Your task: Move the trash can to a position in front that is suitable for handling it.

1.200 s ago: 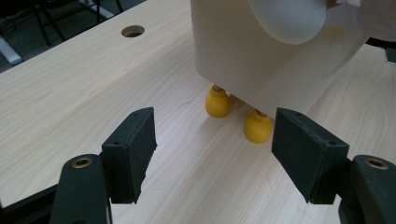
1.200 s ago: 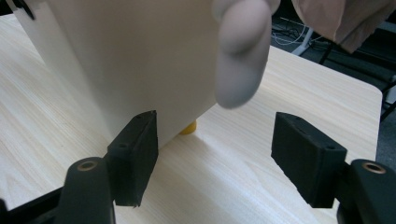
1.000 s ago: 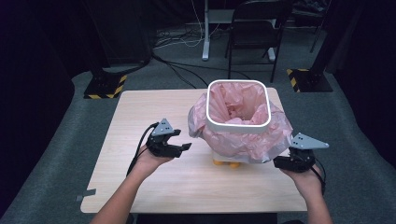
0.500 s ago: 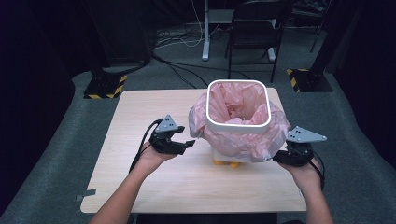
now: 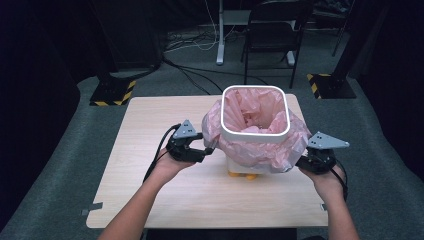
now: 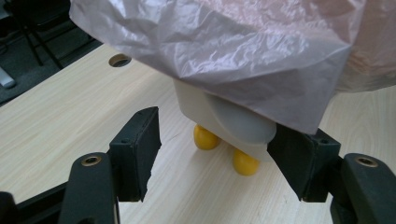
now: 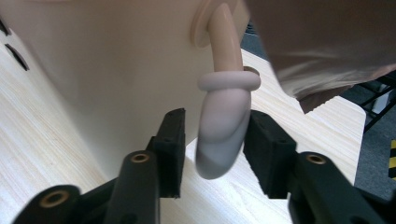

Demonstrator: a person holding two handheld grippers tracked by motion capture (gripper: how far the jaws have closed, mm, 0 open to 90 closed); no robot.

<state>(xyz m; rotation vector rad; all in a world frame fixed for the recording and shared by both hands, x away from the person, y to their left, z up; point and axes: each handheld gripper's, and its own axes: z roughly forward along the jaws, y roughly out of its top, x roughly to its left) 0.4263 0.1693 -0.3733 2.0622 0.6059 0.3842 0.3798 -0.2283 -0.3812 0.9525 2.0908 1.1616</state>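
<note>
Your small white bin (image 5: 254, 131) stands on the wooden table (image 5: 150, 130), toward its far right part, with a pink plastic bag (image 5: 260, 150) lining it and spilling over the white rim so that it drapes down all sides. Two yellow feet (image 6: 207, 137) show under the bin's body. Your left gripper (image 5: 204, 150) sits just beside the bin's left flank, level with the hanging edge of the bag. In the left gripper view its jaws stand wide apart and have just been closing slightly; the bin's lower corner and a rounded grey flap (image 6: 243, 126) lie ahead between them, under the bag's hem, and the right-hand jaw sits close against that flap, though you cannot tell from here whether it touches. Nothing is gripped on that side. Your right gripper (image 5: 304, 162) is tucked against the bin's right side, low under the bag's overhang. In the right gripper view a curved, pale arm-like handle (image 7: 224, 126) with a ring around it hangs from the bin's wall straight down between the jaws. Those jaws have just been closing and now stand about half shut, one on each side of the handle's lower end, near it, with narrow gaps visible, so they bracket it without pressing.
</note>
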